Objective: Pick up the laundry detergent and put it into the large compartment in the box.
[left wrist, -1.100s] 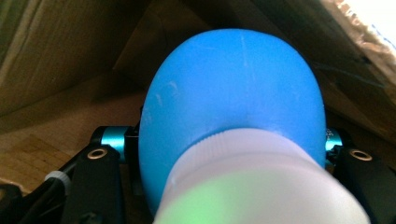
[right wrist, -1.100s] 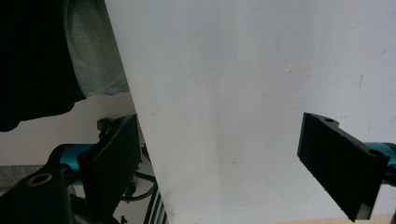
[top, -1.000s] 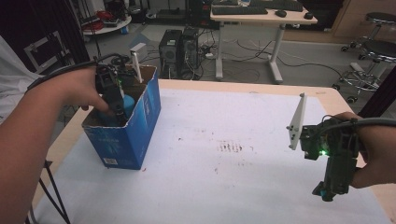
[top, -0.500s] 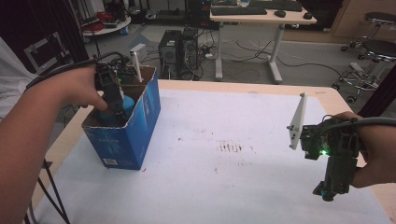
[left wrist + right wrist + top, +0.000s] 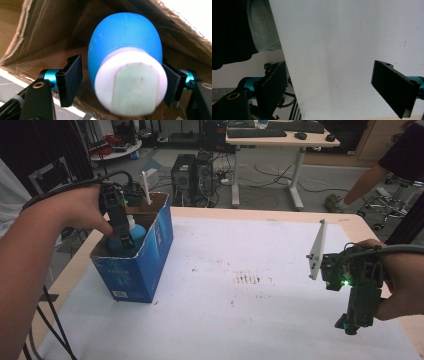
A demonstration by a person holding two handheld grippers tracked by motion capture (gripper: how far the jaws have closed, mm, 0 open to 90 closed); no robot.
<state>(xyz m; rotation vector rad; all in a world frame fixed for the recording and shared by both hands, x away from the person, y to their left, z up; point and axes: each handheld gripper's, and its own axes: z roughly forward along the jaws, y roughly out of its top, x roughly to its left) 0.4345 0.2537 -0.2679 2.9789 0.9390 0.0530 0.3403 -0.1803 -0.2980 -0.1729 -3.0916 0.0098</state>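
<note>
Since a second ago the left gripper (image 5: 120, 82), down in the box (image 5: 150, 265), has been opening off the blue bottle (image 5: 125, 50), which looks light, smooth and best pinched near its white cap, while the right gripper (image 5: 337, 87) gapes empty.

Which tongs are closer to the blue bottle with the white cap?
Left. The left tongs reach into the blue cardboard box, jaws either side of the blue white-capped bottle. The right tongs hang far across the table.
</note>
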